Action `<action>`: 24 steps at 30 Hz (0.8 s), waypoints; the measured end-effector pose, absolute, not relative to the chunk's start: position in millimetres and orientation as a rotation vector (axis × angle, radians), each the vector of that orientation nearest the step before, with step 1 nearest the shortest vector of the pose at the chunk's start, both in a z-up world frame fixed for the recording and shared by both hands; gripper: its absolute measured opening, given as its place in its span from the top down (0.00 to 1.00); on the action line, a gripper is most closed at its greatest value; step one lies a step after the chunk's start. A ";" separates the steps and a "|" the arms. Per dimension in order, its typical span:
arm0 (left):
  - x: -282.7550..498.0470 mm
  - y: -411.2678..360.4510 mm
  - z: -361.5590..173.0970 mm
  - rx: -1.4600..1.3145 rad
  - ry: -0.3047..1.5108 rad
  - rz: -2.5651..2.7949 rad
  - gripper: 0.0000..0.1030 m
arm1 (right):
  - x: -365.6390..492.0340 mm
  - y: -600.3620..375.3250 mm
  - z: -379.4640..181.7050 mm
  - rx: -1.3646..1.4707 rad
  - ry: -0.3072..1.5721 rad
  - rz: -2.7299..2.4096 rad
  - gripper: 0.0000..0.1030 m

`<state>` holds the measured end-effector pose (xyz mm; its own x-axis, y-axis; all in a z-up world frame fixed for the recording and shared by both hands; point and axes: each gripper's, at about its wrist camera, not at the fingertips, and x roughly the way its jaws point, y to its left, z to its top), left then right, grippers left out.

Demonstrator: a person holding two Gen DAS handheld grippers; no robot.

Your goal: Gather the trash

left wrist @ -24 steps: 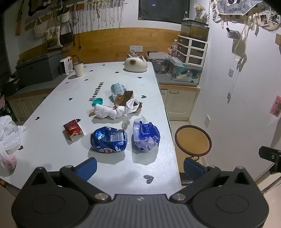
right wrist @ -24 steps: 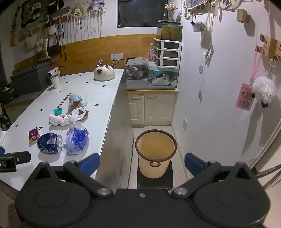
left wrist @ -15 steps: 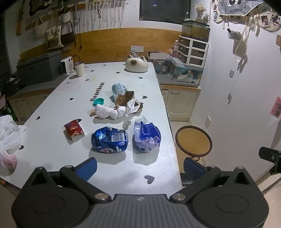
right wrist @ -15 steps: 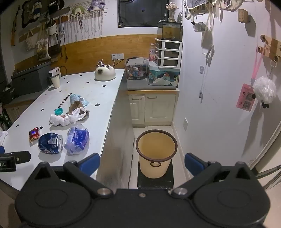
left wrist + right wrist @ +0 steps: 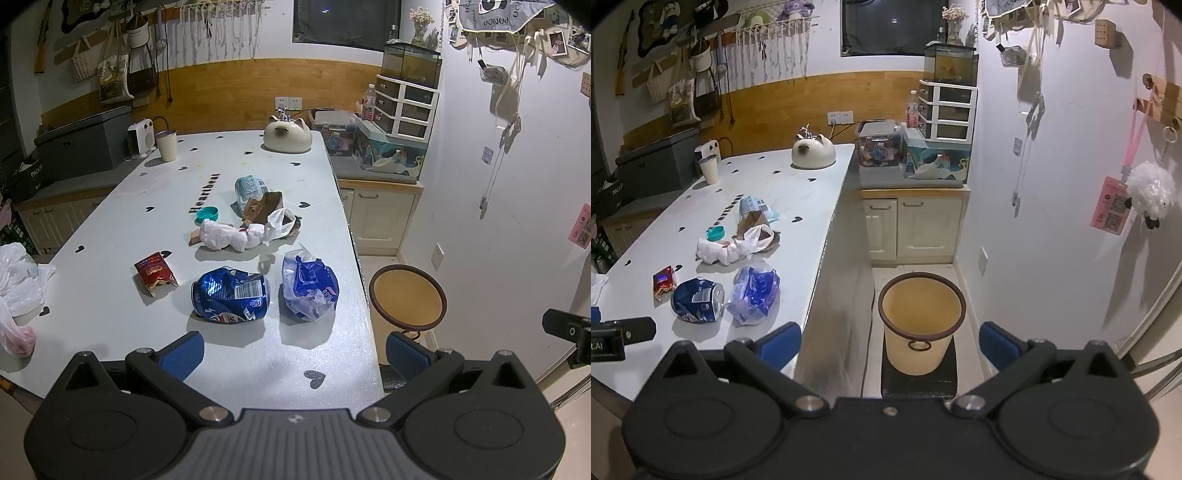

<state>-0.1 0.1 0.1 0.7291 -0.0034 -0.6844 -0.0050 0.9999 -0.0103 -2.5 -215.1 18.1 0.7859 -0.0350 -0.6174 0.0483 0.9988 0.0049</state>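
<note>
Crumpled glossy metal can [image 5: 229, 295], crinkled shiny plastic bag [image 5: 308, 284], matt speckled table [image 5: 110, 236], smooth plastic bin [image 5: 919, 314]

White table [image 5: 110, 229] bears crushed can [image 5: 229, 295], blue bag [image 5: 309, 284], red wrapper [image 5: 155, 272].

Trash scattered on the white table, bin on the floor beside it.
A crushed blue can [image 5: 229, 295] lies on its side beside a crumpled blue wrapper [image 5: 309, 286]; a red packet [image 5: 155, 272], white bag [image 5: 243, 234], brown paper [image 5: 264, 206] and teal cap [image 5: 207, 213] lie farther back. The yellow bin [image 5: 921, 321] stands upright.
</note>
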 end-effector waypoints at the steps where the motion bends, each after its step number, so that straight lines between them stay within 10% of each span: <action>1: -0.1 0.2 0.1 -0.012 0.754 0.001 0.00 | -1.9 -215.6 18.4 0.020 0.666 -0.044 0.00; 24: -0.4 0.3 0.3 -0.011 0.758 0.000 0.00 | 3.6 -212.1 13.9 0.021 0.671 -0.042 0.00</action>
<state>-0.4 0.3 0.3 0.7265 -0.0044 -0.6871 -0.0038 0.9999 -0.0104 3.6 -212.1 13.9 0.7822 -0.0318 -0.6223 0.0456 0.9989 0.0063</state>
